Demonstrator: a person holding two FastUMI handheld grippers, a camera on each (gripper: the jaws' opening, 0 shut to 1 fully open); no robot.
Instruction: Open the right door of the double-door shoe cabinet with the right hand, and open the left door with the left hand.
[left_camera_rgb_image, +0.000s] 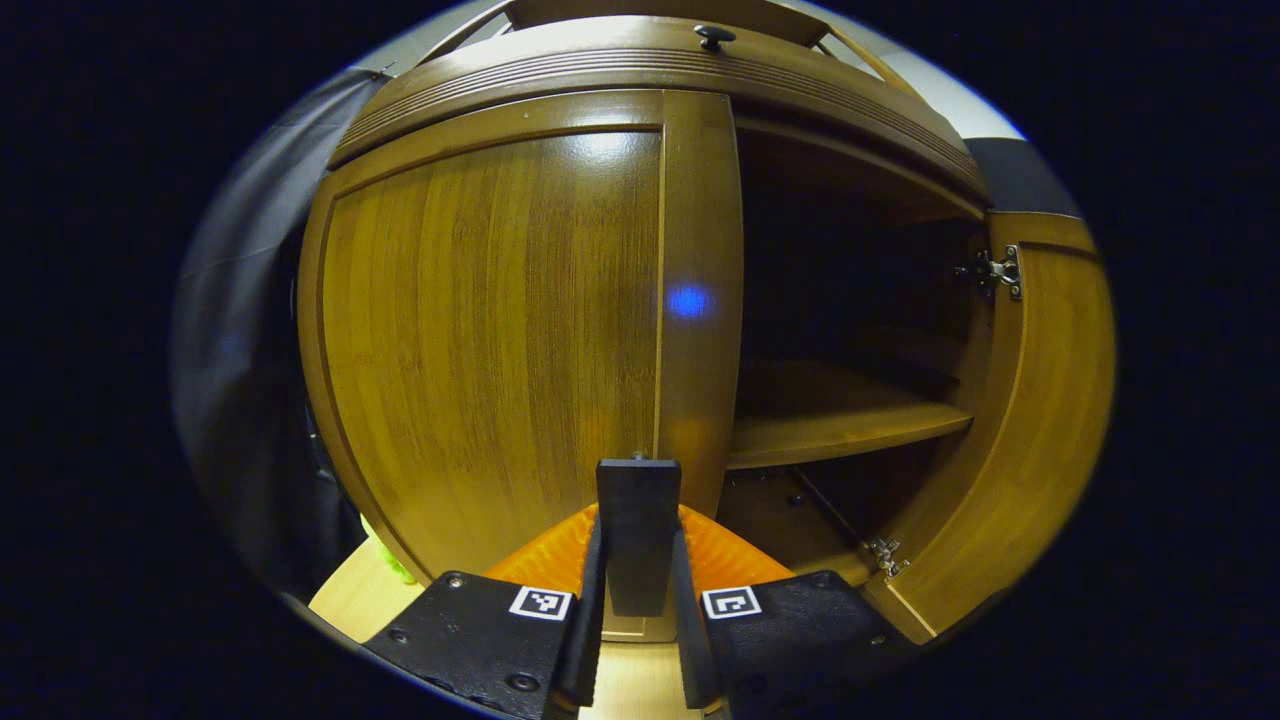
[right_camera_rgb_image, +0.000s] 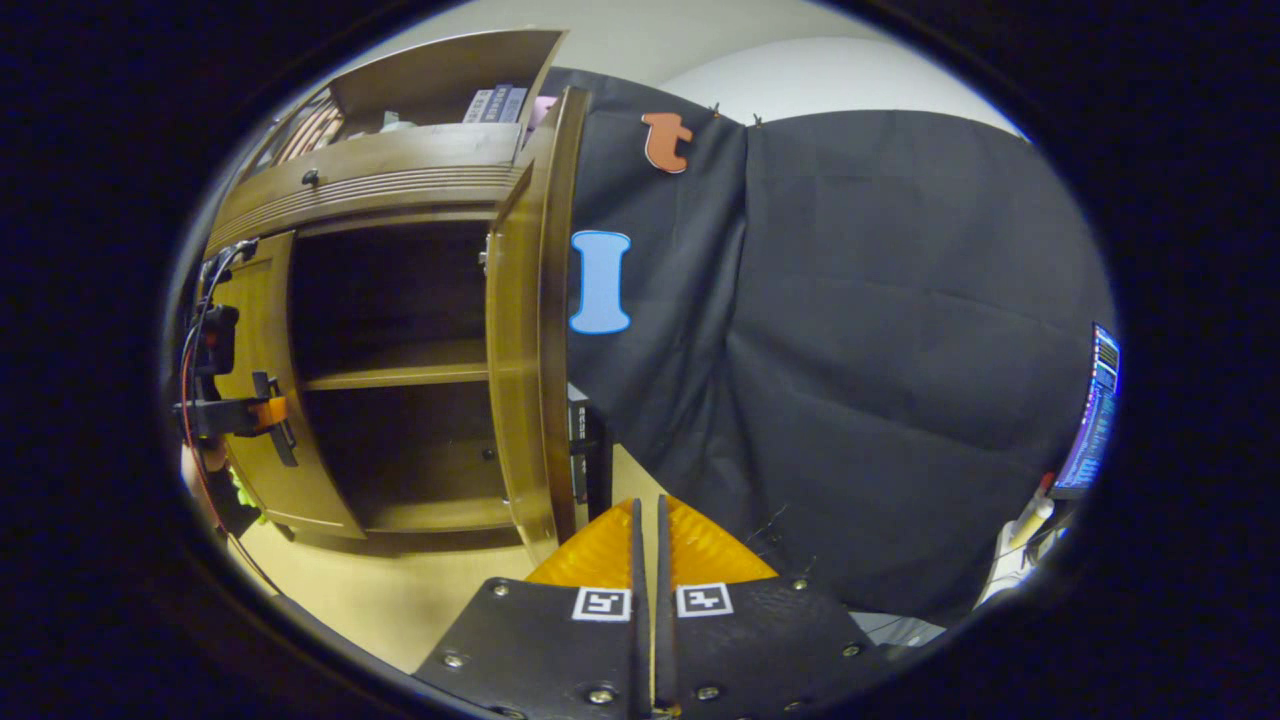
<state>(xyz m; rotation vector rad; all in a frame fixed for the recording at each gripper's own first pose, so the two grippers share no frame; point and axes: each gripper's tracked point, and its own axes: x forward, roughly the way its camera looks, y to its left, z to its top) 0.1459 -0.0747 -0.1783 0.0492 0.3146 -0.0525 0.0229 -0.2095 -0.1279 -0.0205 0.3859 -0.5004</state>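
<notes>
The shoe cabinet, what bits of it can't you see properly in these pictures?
- Handle of the left door: left gripper view, the left gripper is shut on something dark that covers it.
- Back of the cabinet: both views, too dark to tell what is inside.
- Things on top: right gripper view, too small to name.
- Right door's front: right gripper view, it is seen edge-on.

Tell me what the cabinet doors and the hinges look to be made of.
Left door: wood or wood veneer with a glossy lacquer, judging by the vertical grain and the light glare. Right door: looks the same. Hinges: bright, silvery metal.
</notes>
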